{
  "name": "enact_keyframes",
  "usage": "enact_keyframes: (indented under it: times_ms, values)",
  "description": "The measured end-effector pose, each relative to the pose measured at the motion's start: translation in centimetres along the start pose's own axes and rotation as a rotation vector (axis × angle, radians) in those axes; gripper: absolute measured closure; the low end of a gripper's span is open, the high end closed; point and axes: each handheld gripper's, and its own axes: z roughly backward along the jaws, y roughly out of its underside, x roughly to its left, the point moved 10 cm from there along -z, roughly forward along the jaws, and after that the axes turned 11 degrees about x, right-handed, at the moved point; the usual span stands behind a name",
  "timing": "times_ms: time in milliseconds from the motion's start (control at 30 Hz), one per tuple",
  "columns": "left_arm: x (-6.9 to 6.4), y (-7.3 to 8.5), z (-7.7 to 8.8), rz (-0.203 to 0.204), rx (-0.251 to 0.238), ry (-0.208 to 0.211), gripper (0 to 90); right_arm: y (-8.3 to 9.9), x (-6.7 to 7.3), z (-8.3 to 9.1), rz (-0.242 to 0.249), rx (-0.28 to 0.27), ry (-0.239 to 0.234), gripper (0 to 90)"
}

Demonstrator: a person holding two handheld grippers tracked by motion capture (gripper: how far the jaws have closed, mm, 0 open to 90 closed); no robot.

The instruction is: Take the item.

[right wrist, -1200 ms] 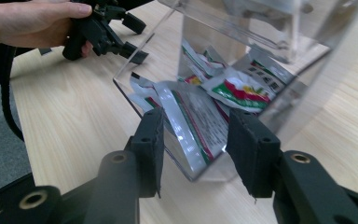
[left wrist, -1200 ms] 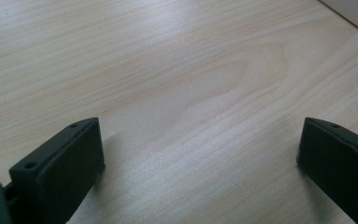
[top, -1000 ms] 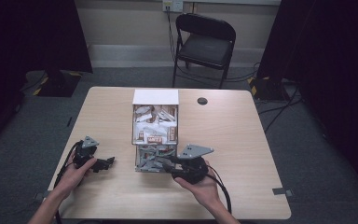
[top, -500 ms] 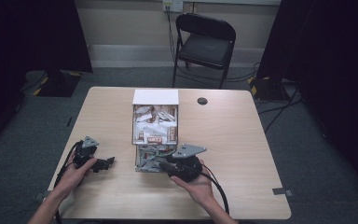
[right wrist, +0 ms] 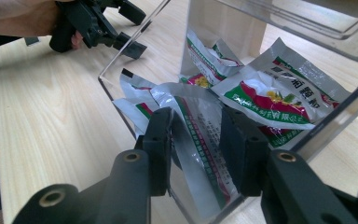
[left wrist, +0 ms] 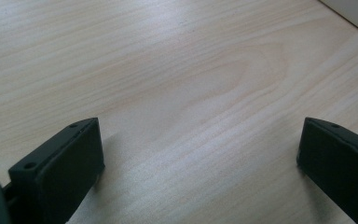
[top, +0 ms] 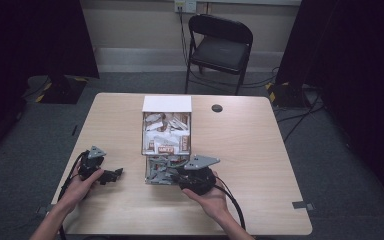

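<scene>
Sachet (right wrist: 193,140) sits in the low clear acrylic tray (right wrist: 121,81) at the dispenser's (top: 166,131) foot, standing between the right gripper's (right wrist: 196,149) jaws. Those jaws have just been closing on it; pad contact can't be confirmed. Looks light, crinkly, slick foil, so grip mid-body across the flat faces, not the seam. Left gripper (left wrist: 200,154) rests spread wide over bare wood table (left wrist: 177,70). Folding chair (top: 220,45) behind, dark curtains around.

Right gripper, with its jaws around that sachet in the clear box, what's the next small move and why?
Probably finish closing. The right gripper has just been closing its jaws, and they straddle a silver sachet inside the clear box, with gaps apparently left at the pads. Pinch firmly before lifting it out.
</scene>
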Motion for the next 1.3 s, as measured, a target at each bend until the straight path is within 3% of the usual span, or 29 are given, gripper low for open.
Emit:
enact_keyframes:
  times_ms: [200, 600, 767, 967, 1300]
  values:
    - [0.0, 0.0, 0.0, 0.0, 0.0, 0.0, 0.0, -0.1, -0.2, -0.3, -0.012, 0.0, -0.003, 65.0]
    - [0.0, 0.0, 0.0, 0.0, 0.0, 0.0, 0.0, 0.0, -0.6, -0.8, 0.013, 0.013, 0.041, 71.0]
    - [0.0, 0.0, 0.0, 0.0, 0.0, 0.0, 0.0, 0.0, -0.8, -0.9, 0.02, 0.013, 0.059, 80.7]
    - [0.0, 0.0, 0.0, 0.0, 0.0, 0.0, 0.0, -0.2, -1.1, -0.7, 0.035, -0.008, 0.081, 85.9]
    - [0.0, 0.0, 0.0, 0.0, 0.001, 0.0, 0.0, -0.5, -1.2, -0.3, 0.017, -0.039, 0.042, 89.6]
